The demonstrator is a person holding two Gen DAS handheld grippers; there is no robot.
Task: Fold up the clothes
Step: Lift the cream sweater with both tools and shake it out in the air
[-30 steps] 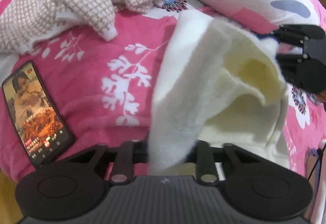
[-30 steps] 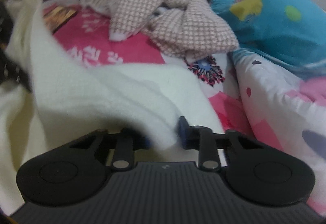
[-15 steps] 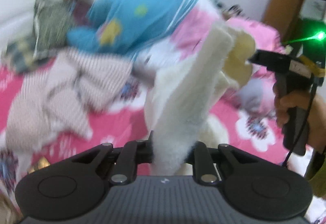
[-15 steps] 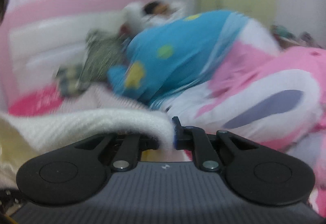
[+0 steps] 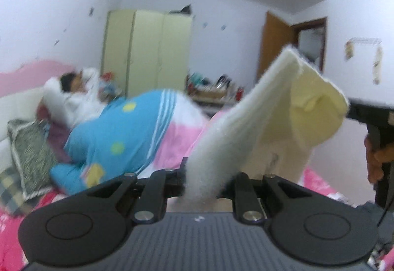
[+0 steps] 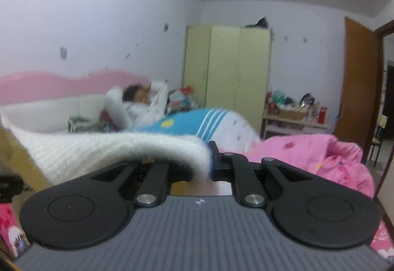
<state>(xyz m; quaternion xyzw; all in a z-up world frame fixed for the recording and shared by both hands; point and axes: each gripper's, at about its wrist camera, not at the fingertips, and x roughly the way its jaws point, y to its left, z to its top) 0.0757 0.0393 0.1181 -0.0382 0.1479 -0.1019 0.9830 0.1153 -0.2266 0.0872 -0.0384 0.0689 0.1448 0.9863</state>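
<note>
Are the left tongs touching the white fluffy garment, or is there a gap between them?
Touching. In the left wrist view the left tongs are shut on the white fluffy garment, whose fabric is pinched between the fingers and rises from them.

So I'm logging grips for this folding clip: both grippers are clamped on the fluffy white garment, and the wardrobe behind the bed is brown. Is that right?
Not quite. The wardrobe is pale yellow-green, as the right wrist view shows; the brown thing is the door further right. The rest holds: the left gripper and right gripper are both clamped on the fluffy white garment.
</note>
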